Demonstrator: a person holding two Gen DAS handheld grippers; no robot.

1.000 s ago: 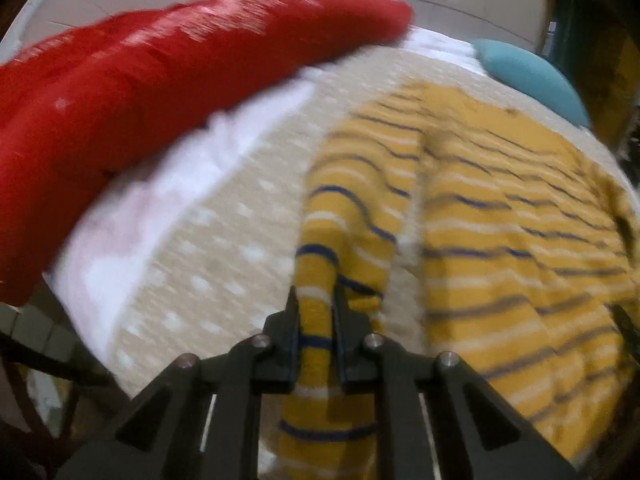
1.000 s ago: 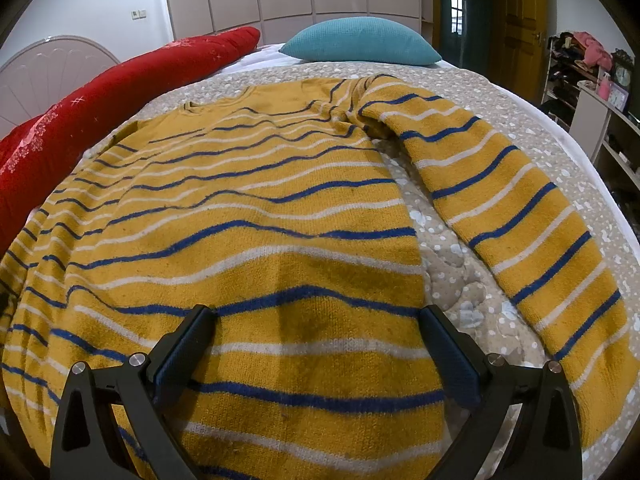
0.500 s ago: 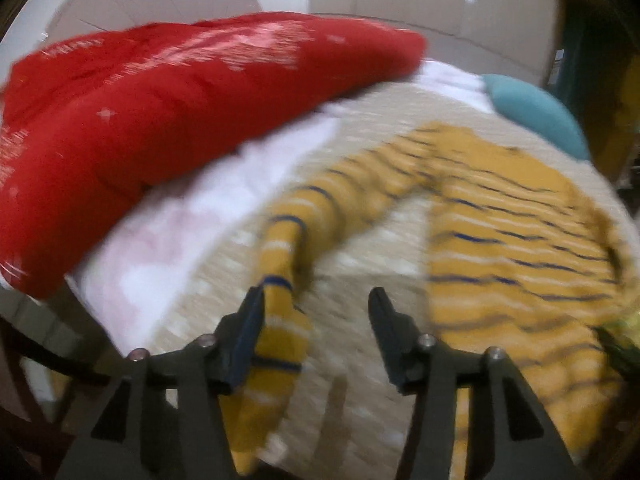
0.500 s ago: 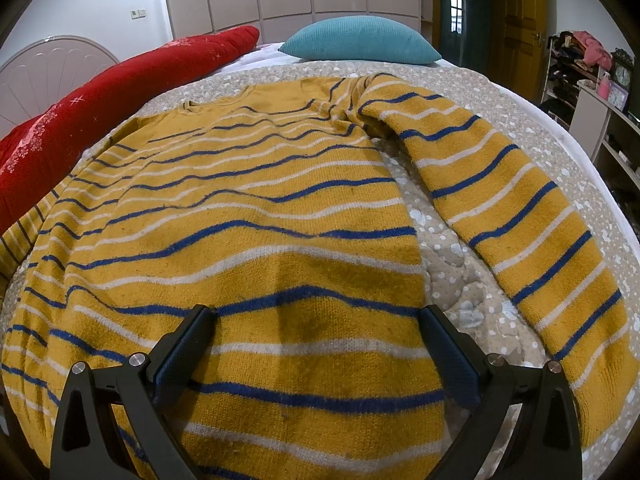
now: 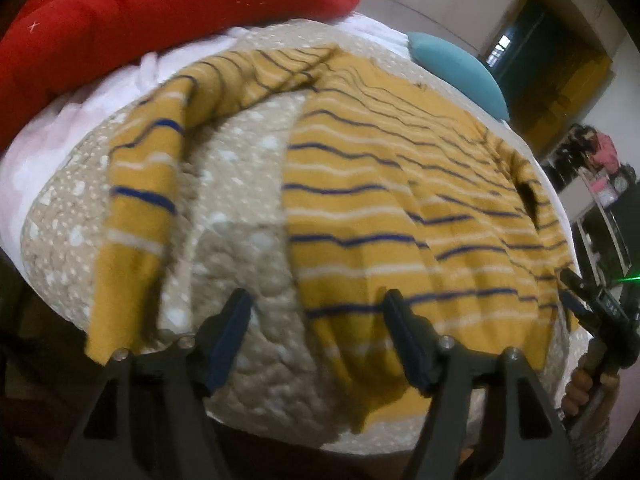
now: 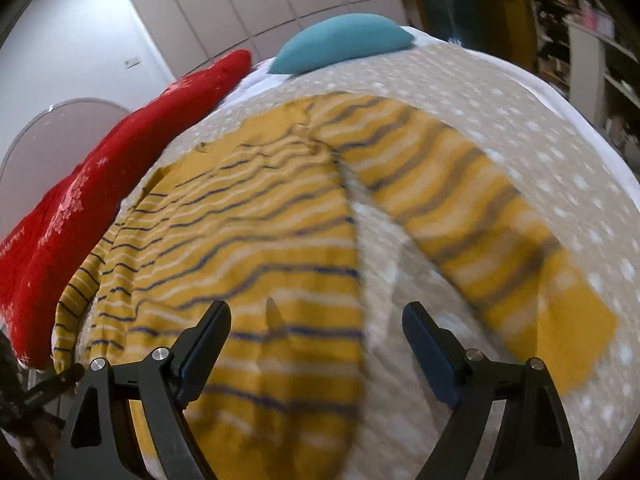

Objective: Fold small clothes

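Left wrist view: left gripper (image 5: 316, 336), angled downward, jaws just opened, nothing between them. Right gripper (image 6: 316, 344), also tilted down, jaws narrowing yet apart, empty. Striped sweater (image 5: 400, 208) lies flat on the bed (image 5: 240, 208), sleeves spread.

I'm seeing a beige quilted bedspread (image 6: 500, 120) w/ pale dots filling most of both views. A long red bolster (image 5: 140, 12) w/ white snowflake print is lying across the upper left of the left wrist view & down the left edge of the right one, a white sheet (image 5: 60, 132) showing just below it. A teal pillow (image 6: 344, 42) is sitting top centre in the right view. Pale wardrobe doors (image 6: 240, 4) are standing behind it, cluttered shelves (image 6: 580, 40) blurring at upper right.
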